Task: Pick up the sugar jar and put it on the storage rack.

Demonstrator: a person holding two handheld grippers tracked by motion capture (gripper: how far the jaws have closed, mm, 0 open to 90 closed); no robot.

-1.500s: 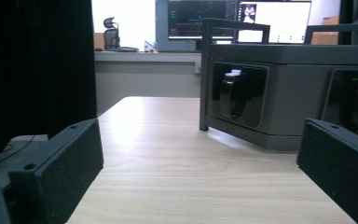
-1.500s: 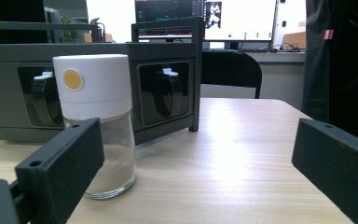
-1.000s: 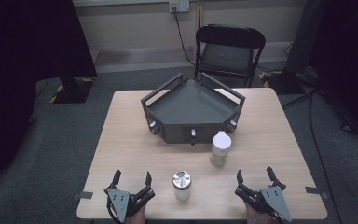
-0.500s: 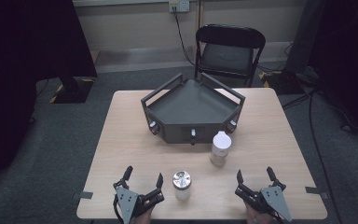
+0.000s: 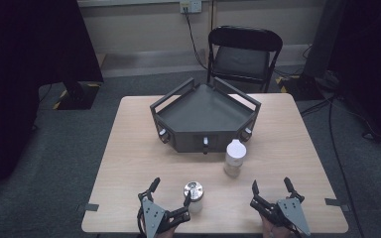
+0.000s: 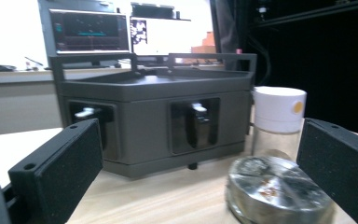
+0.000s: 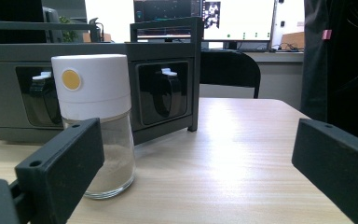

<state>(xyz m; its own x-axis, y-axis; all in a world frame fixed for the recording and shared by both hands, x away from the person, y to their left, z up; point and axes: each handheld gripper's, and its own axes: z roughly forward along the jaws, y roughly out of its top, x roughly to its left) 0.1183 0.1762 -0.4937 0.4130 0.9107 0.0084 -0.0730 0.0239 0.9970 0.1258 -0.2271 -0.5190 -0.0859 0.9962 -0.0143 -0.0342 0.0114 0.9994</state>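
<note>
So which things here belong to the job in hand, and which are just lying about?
In the job:
- left hand-held gripper, jaws open beside the metal-lidded jar
- right hand-held gripper, open, nearest the white-capped shaker jar
- probably the dark angular rack, with small bottles in its front slots

Lying about:
- folding chair
- wall socket and cable

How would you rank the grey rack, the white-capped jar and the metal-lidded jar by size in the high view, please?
1. Grey rack, by far the largest.
2. White-capped jar.
3. Metal-lidded jar, which looks a little shorter, though the two jars are close and the left gripper partly hides this one's base, so that order is unsure.
</note>
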